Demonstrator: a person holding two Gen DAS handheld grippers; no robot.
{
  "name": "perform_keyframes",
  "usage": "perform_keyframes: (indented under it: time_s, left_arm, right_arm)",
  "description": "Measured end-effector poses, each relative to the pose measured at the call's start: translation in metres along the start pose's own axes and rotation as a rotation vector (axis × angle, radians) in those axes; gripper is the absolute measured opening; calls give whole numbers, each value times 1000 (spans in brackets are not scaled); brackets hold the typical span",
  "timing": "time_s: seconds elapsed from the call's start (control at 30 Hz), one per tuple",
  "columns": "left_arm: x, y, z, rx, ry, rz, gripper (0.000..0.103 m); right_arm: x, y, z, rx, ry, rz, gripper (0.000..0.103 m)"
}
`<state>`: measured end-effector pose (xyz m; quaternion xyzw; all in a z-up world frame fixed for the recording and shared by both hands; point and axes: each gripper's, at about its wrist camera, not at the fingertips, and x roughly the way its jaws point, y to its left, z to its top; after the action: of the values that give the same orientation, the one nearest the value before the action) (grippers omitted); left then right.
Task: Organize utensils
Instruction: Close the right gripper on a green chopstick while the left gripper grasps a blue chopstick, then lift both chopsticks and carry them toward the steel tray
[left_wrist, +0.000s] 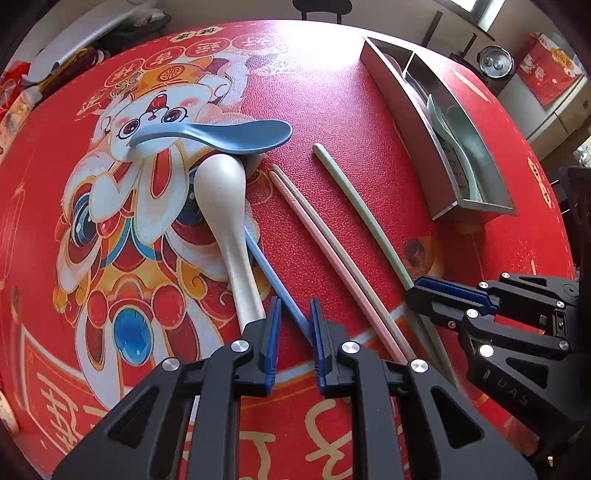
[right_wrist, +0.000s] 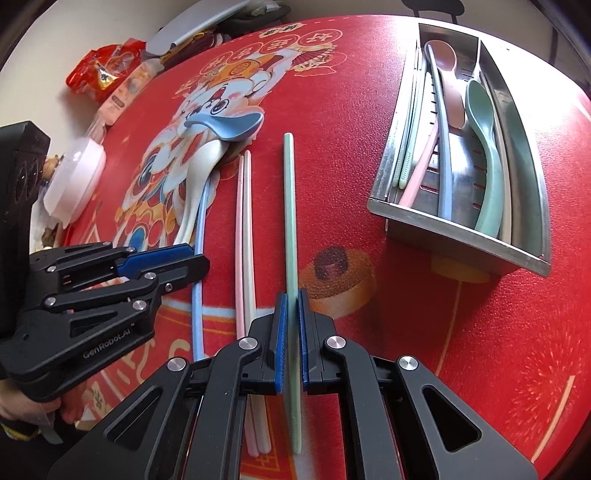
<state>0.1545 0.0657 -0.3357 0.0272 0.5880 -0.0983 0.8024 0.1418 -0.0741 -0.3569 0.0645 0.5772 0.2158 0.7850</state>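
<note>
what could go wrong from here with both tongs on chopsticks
1. The right tongs pinch the green chopstick near one end, so its long free end may swing or slip.
2. The left tongs straddle the blue chopstick, which runs under the white spoon; lifting it could drag that spoon and the blue spoon on top.

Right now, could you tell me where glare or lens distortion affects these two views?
Left wrist view: window glare washes out the red printed tablecloth at its far edge. Both views: fisheye bends the steel utensil tray and straight green chopstick; corners go dark.
</note>
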Motion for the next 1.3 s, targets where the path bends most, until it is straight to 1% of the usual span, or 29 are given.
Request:
perform_keyframes:
  time_s: [0.13,0.2,0.27,0.33,0.43,0.5,0.57,0.73,0.87,1.1,1.2,1.3]
  left_arm:
    - [0,-5,-4,3,-16,24,17]
    - [0,-7,-4,29,-26,25,16]
    - [0,-5,-4,68,-43,7,15]
    - [1,-1,0,87,-57,-20,10]
    - [6,3,11,118,-70,-48,9]
    - [8,6,19,103,-61,-74,8]
    - [8,9,23,65,-45,-92,8]
    - [3,8,9,30,-30,-91,9]
    - [-2,6,-7,29,-38,-71,9]
    - [-2,-1,-9,68,-64,-28,9]
    - [-1,1,-9,59,-67,-52,9]
    - [-1,12,-8,31,-60,-105,7]
  right_arm:
    - [1,1,1,15,2,-8,6]
    - [1,0,1,22,2,-7,6]
    - [2,0,1,28,1,-6,6]
    - [2,-1,1,34,2,-4,6]
    - [1,-2,1,44,2,-1,6]
    - [1,-2,1,47,0,-4,6]
    - [1,-1,1,46,0,-8,6]
    - [1,-1,1,49,-4,-13,6]
    - [2,1,2,49,-8,-23,6]
    - [4,8,8,23,-13,-75,6]
    - [6,13,9,1,-18,-103,6]
    - [7,18,12,-40,-11,-131,6]
